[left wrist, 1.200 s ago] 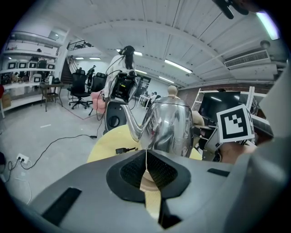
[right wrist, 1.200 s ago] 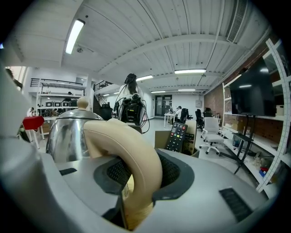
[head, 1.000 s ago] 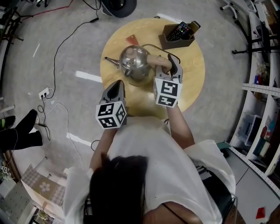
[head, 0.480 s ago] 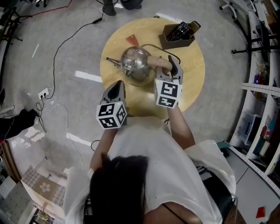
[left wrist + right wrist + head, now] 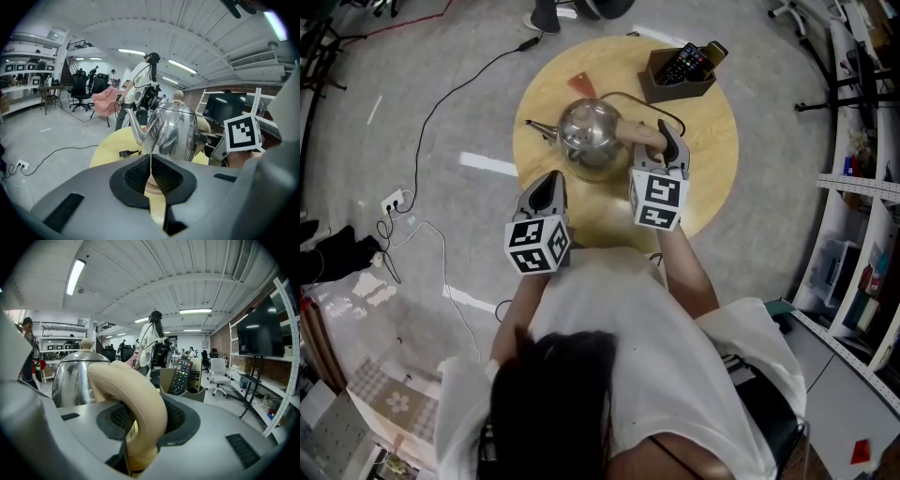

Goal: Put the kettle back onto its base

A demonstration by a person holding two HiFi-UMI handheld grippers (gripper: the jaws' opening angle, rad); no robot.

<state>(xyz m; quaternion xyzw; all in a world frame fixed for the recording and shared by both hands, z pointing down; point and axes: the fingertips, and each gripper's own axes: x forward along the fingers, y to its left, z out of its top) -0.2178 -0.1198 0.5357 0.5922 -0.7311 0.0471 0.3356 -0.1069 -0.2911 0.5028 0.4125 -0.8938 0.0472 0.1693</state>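
Note:
A shiny steel kettle (image 5: 587,133) with a cream handle (image 5: 635,131) stands over the middle of the round wooden table (image 5: 712,178), its spout to the left. My right gripper (image 5: 662,139) is shut on that handle, which fills the space between its pads in the right gripper view (image 5: 140,404), with the kettle body (image 5: 71,378) at left. My left gripper (image 5: 550,180) hovers at the table's near edge, pointing at the kettle (image 5: 174,133), its jaws (image 5: 150,161) shut on nothing. The kettle hides its base, so I cannot tell if it rests on one.
A brown holder with remote controls (image 5: 680,73) stands at the table's far right, also in the right gripper view (image 5: 183,377). A black cord (image 5: 661,105) loops behind the kettle and a plug (image 5: 123,153) lies left. An orange piece (image 5: 583,84) lies beyond. Cables run across the floor.
The kettle and both grippers hold the same places. Only a person's feet beyond the table and dark things on the floor at far left have shifted.

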